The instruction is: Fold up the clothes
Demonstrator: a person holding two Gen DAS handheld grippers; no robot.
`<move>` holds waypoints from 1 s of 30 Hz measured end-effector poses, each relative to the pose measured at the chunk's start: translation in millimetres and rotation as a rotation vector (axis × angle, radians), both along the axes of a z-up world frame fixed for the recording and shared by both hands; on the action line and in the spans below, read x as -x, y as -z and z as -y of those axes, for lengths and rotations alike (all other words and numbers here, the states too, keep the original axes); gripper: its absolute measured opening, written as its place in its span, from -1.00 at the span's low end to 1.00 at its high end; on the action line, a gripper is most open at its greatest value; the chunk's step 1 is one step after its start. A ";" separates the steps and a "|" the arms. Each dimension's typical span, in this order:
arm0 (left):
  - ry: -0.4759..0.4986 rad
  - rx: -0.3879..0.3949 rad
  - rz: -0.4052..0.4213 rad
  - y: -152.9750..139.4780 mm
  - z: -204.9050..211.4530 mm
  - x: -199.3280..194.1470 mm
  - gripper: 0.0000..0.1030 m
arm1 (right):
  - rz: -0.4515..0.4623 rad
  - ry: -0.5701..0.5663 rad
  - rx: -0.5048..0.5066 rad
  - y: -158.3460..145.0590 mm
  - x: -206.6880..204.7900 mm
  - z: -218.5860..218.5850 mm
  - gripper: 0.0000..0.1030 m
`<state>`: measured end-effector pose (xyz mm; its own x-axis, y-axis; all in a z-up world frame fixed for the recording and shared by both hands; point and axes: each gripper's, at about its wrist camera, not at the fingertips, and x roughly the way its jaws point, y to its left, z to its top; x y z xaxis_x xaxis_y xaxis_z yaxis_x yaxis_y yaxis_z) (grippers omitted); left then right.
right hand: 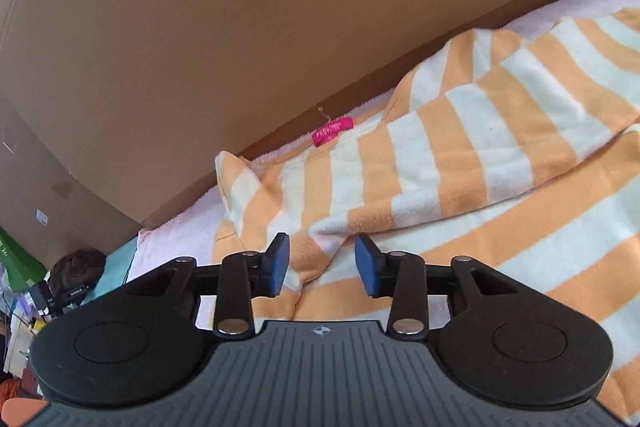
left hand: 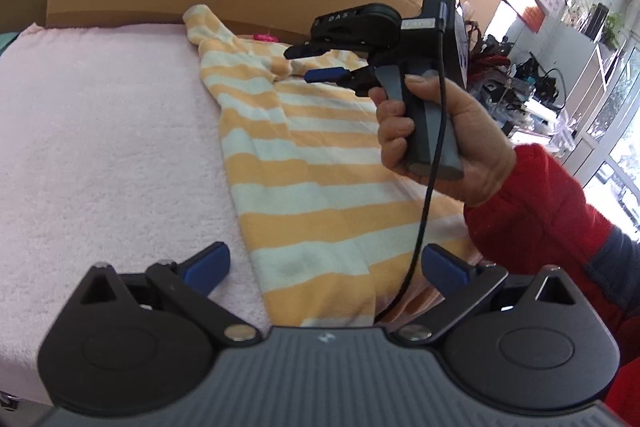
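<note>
Pink towel-covered table (left hand: pixel 100 131) carrying striped garment (left hand: pixel 312 163); left claw (left hand: pixel 326 265) gaping wide, right claw (right hand: pixel 322 265) hovering parted over sleeve cuff, gripping nothing.

Two handheld grippers, black linkages, round black pivot housings, silver pivot screws, ribbed grey bodies with small emblem. Left gripper (left hand: pixel 325 265): blue pads (left hand: pixel 208 264). Right gripper (left hand: pixel 318 62): blue pads (right hand: pixel 279 264), grey pistol handle, black cable from top, green indicator light, white label strip, embossed lettering on arm. Right hand (left hand: pixel 440 143): red quilted sleeve (left hand: pixel 548 215) with grey panel.
</note>
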<state>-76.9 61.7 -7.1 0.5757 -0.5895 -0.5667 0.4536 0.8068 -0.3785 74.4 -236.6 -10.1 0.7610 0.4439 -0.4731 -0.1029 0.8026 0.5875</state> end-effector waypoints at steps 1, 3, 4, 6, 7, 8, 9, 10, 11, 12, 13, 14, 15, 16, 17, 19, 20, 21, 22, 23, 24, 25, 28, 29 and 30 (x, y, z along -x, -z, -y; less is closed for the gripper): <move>0.012 0.022 0.006 -2.7 -0.2 1.0 0.97 | 0.030 -0.022 -0.013 -3.8 7.0 -2.2 -0.17; 0.040 0.045 0.013 -4.6 3.8 2.7 0.97 | 0.056 -0.118 -0.081 -6.0 13.7 -10.8 -0.14; 0.054 0.046 -0.003 -1.7 9.2 1.3 0.97 | 0.049 -0.201 -0.138 -3.3 11.9 -18.0 -0.05; 0.075 0.030 -0.030 4.4 20.9 -1.1 0.96 | -0.018 -0.360 -0.234 8.7 -0.9 -35.3 0.21; 0.065 0.001 -0.002 4.3 26.2 2.2 0.97 | -0.043 -0.339 -0.223 14.2 -6.1 -42.9 0.20; 0.063 -0.024 0.010 4.1 29.7 5.5 0.97 | -0.062 -0.290 -0.192 19.3 -10.8 -50.6 0.20; 0.062 -0.049 0.022 3.9 33.3 8.8 0.97 | -0.081 -0.240 -0.160 24.4 -15.5 -58.3 0.05; 0.061 -0.074 0.034 3.6 36.8 12.2 0.97 | -0.084 -0.190 -0.127 27.1 -21.6 -59.3 -0.47; 0.059 -0.101 0.047 3.2 39.7 15.5 0.97 | -0.079 -0.162 -0.100 27.4 -27.6 -59.2 -0.61; 0.060 -0.127 0.058 2.5 43.1 18.1 0.97 | -0.082 -0.157 -0.092 24.5 -28.7 -58.6 -0.62; 0.062 -0.152 0.064 1.4 46.6 19.1 0.97 | -0.081 -0.158 -0.097 20.7 -29.3 -57.4 -0.45; 0.061 -0.171 0.069 -0.9 49.9 18.6 0.97 | -0.067 -0.170 -0.082 15.9 -27.3 -59.3 -0.37; 0.057 -0.181 0.074 -3.6 51.5 16.2 0.97 | -0.050 -0.193 -0.020 11.8 -25.8 -69.8 -0.32; 0.050 -0.184 0.079 -6.5 52.2 12.6 0.97 | -0.035 -0.218 0.060 8.5 -25.2 -84.0 -0.12; 0.039 -0.190 0.081 -8.7 53.7 6.9 0.97 | -0.024 -0.244 0.130 7.4 -24.8 -96.5 -0.03; 0.005 -0.218 0.060 -7.5 55.8 -7.9 0.97 | -0.005 -0.257 0.203 5.3 -30.3 -105.3 -0.04; -0.004 -0.233 0.040 -4.9 58.5 -14.7 0.97 | -0.017 -0.250 0.215 3.2 -33.2 -107.4 -0.07; -0.014 -0.249 0.029 -2.6 61.7 -18.7 0.97 | -0.022 -0.220 0.240 -0.3 -32.8 -107.5 -0.16; -0.023 -0.264 0.019 -0.7 64.8 -22.1 0.97 | -0.023 -0.181 0.272 -4.3 -31.1 -106.7 -0.12; -0.023 -0.273 0.024 -1.8 67.3 -20.6 0.97 | 0.009 -0.155 0.309 -11.2 -23.6 -105.3 -0.05; -0.020 -0.265 0.031 -3.7 67.0 -18.8 0.97 | 0.064 -0.136 0.362 -19.1 -12.3 -98.7 0.10; -0.017 -0.257 0.037 -5.5 66.8 -16.9 0.97 | 0.122 -0.115 0.420 -26.8 -0.6 -89.7 0.27; -0.032 -0.246 0.036 -9.3 63.8 -15.3 0.97 | 0.246 -0.033 0.580 -40.3 15.8 -85.8 0.46; -0.048 -0.249 0.025 -9.8 63.1 -17.1 0.97 | 0.262 -0.017 0.607 -44.2 16.8 -80.9 0.49; -0.063 -0.252 0.015 -10.3 62.4 -19.0 0.97 | 0.265 -0.013 0.617 -46.2 18.7 -76.0 0.52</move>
<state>-57.8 -0.6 3.2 0.6163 -0.3934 -0.6822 0.4035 0.9017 -0.1556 55.7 -160.6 36.1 0.8827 0.1624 -0.4409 -0.1929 0.9809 -0.0251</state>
